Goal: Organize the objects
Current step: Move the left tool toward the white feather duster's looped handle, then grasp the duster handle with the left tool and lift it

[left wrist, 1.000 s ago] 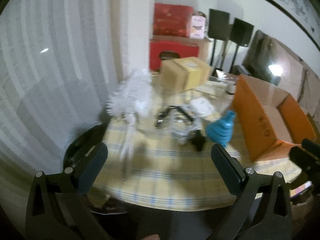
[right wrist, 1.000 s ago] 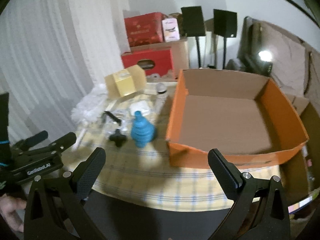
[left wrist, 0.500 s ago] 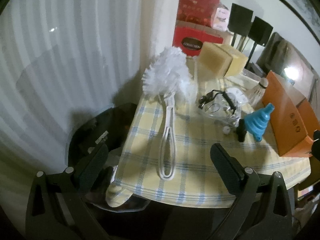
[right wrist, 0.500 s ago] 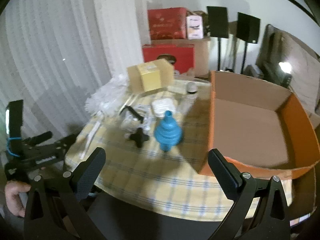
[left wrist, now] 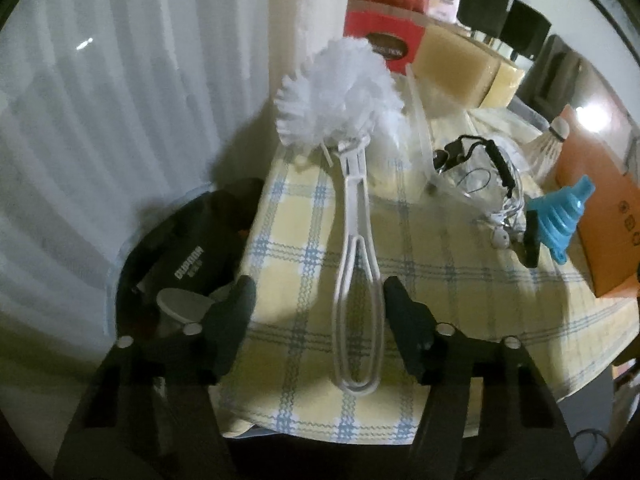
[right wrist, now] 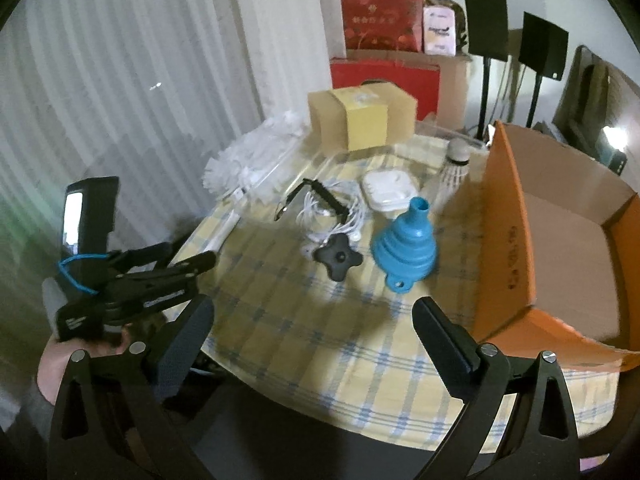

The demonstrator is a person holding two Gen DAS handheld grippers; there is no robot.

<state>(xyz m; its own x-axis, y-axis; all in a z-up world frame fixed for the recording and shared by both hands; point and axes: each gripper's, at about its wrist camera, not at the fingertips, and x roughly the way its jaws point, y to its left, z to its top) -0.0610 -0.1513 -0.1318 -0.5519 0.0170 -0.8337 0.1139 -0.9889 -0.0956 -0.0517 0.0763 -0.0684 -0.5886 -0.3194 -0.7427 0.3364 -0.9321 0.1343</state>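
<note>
Leftmost in the left wrist view, one dark round bin [left wrist: 188, 256] stands beside the table's edge, with white curtains behind it. Next, on the yellow-and-blue checked tablecloth [left wrist: 440, 300], lies one white brush [left wrist: 352, 216], its bristle head at the far edge and its looped handle pointing toward the camera. The left gripper [left wrist: 318, 300] has its jaws closing around that handle; the loop sits between the two fingers, the right finger close beside it, the left finger still apart, so the pads are not yet pressing. Further right lie one tangle of white earphone cable with a black strap [left wrist: 484, 184], one black star-shaped knob [right wrist: 338, 260], one blue collapsible funnel [right wrist: 406, 240] standing wide end down, one white square case [right wrist: 388, 190], and one shuttlecock [right wrist: 454, 168] near the orange box. One tan-and-yellow carton [right wrist: 360, 120] sits at the table's far side, with two red boxes [right wrist: 382, 18] stacked behind it and two black stands further right. One open orange cardboard box [right wrist: 560, 240] fills the table's right side; no object shows inside it. The right gripper [right wrist: 312, 324] hangs over the near table edge with its jaws wide and nothing between them. A hand [right wrist: 60, 364] holds the left gripper at the right wrist view's left edge.
</note>
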